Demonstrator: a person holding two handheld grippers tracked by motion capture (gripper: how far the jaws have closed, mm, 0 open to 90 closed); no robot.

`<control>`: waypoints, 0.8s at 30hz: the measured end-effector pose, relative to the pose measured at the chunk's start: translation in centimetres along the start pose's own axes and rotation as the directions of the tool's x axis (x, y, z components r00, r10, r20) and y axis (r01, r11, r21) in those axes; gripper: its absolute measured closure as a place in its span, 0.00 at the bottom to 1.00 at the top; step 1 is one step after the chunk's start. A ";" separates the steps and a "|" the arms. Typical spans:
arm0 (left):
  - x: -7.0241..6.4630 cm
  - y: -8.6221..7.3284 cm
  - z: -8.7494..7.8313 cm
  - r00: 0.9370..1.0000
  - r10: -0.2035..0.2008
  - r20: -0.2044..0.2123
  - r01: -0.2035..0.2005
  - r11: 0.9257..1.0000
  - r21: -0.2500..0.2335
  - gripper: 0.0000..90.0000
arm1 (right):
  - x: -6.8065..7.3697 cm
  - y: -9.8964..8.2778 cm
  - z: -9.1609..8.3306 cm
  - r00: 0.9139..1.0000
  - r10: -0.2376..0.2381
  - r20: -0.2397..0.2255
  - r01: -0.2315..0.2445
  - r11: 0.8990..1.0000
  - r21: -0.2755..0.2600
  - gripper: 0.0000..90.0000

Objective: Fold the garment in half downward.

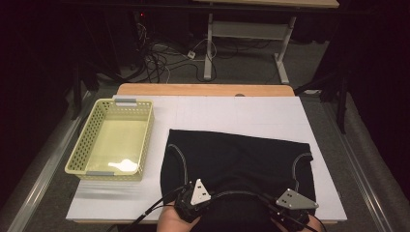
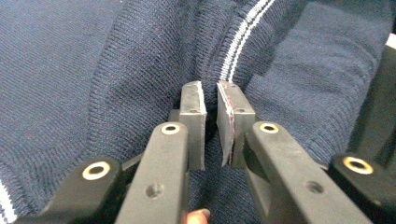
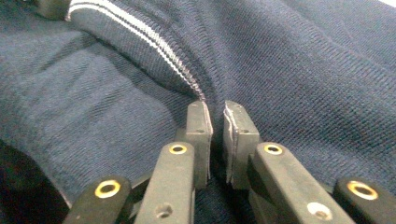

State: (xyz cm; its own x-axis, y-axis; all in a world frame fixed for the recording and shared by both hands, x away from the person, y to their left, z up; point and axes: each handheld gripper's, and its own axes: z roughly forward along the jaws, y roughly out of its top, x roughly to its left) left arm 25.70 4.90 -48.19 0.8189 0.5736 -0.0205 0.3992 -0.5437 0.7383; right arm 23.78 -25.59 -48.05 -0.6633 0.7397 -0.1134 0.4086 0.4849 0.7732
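Note:
A dark navy knit garment (image 1: 237, 154) with white-striped ribbed trim (image 2: 238, 42) lies spread on the white table cover (image 1: 232, 113). Both grippers sit at its near edge. My left gripper (image 1: 193, 193) is at the garment's near left. In the left gripper view its jaws (image 2: 211, 93) stand almost together with a fold of the knit pinched between the pads, just below the striped trim. My right gripper (image 1: 290, 200) is at the near right. Its jaws (image 3: 217, 112) are likewise closed on a fold of knit beside the striped edge (image 3: 135, 32). A fingertip shows under the left gripper.
An empty pale yellow perforated basket (image 1: 92, 140) stands on the left of the table. Bare white cover lies beyond the garment up to the wooden far edge (image 1: 203, 89). Metal rails run along both table sides; cables and another table's legs are on the floor behind.

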 end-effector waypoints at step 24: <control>-0.1 -0.5 -5.6 0.983 0.036 0.178 -0.029 0.999 -0.046 0.67 | 0.9 -0.7 -5.7 0.996 0.028 -0.081 -0.036 0.994 -0.106 0.71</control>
State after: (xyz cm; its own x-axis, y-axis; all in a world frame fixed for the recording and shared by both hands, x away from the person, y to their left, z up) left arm 23.14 8.55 -44.80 0.8930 0.4356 -0.1130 0.3565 -0.5314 0.7685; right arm 19.30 -27.92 -45.09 -0.7006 0.7123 -0.0408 0.3636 0.4057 0.8385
